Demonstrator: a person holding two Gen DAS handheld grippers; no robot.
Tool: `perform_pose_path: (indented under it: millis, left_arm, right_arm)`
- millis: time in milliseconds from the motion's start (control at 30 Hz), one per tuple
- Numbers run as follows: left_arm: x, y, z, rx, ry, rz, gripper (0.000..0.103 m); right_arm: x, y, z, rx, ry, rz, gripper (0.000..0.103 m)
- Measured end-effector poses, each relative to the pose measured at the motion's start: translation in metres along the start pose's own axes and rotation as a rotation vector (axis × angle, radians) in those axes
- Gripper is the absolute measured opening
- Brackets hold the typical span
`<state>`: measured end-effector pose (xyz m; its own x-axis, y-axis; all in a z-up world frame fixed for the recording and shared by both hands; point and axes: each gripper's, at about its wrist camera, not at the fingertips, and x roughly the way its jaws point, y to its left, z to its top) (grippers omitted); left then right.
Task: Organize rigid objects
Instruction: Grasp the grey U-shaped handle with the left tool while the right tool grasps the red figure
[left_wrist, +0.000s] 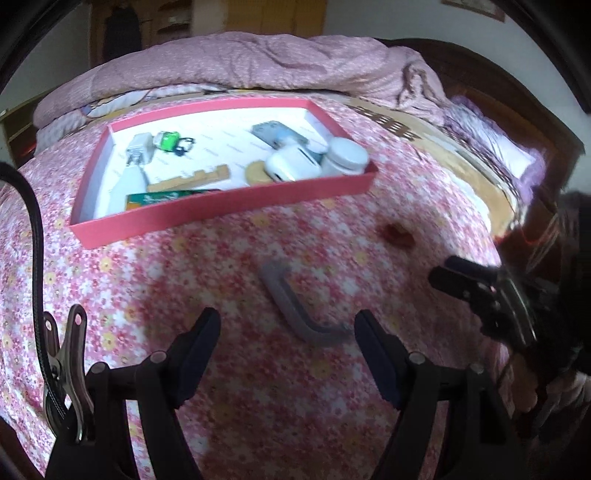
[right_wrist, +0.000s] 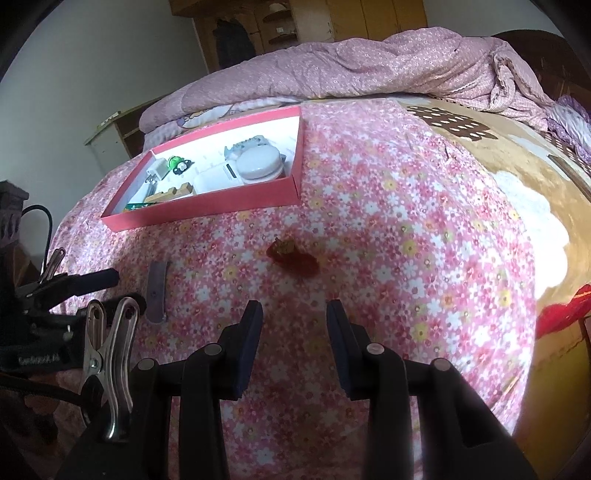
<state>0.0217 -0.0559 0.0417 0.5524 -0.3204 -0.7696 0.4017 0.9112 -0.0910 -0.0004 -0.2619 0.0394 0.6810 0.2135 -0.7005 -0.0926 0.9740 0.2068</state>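
Observation:
A pink shallow box (left_wrist: 229, 210) lies on the flowered bedspread and holds several small items, among them a white round jar (left_wrist: 347, 155) and a wooden stand (left_wrist: 192, 179). The box also shows in the right wrist view (right_wrist: 207, 212). A grey U-shaped handle (left_wrist: 295, 310) lies on the spread just ahead of my open, empty left gripper (left_wrist: 286, 332). It shows as a grey strip in the right wrist view (right_wrist: 157, 291). A small dark red object (right_wrist: 291, 258) lies ahead of my open, empty right gripper (right_wrist: 295, 317); it shows blurred in the left wrist view (left_wrist: 397, 236).
A rumpled pink quilt (right_wrist: 369, 70) is piled at the far side of the bed. A tan patterned blanket (right_wrist: 535, 177) covers the right side. A dark wooden headboard (left_wrist: 517, 85) stands at the right. A red cloth (right_wrist: 561, 314) lies at the right edge.

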Motion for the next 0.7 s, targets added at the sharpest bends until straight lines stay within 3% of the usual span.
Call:
perform_pose_path:
  millis: [100,267,567,700]
  left_arm:
    - [0.006,-0.01,-0.005,0.049,0.015,0.004,0.079]
    - [0.019,-0.022,-0.006,0.113,0.008,0.078,0.079]
    - [0.034,-0.023,-0.005,0.136,-0.023,0.143,0.078]
    - [0.031,-0.023,-0.004,0.138,-0.03,0.14,0.062]
  right_arm:
    - [0.0,-0.001,0.0,0.001,-0.005,0.005,0.037]
    - [-0.001,-0.001,-0.002,-0.004,-0.008,0.007,0.037]
    - [0.003,-0.003,-0.003,0.005,0.003,0.008,0.037]
    - [0.009,-0.004,-0.003,0.009,0.01,-0.004,0.037]
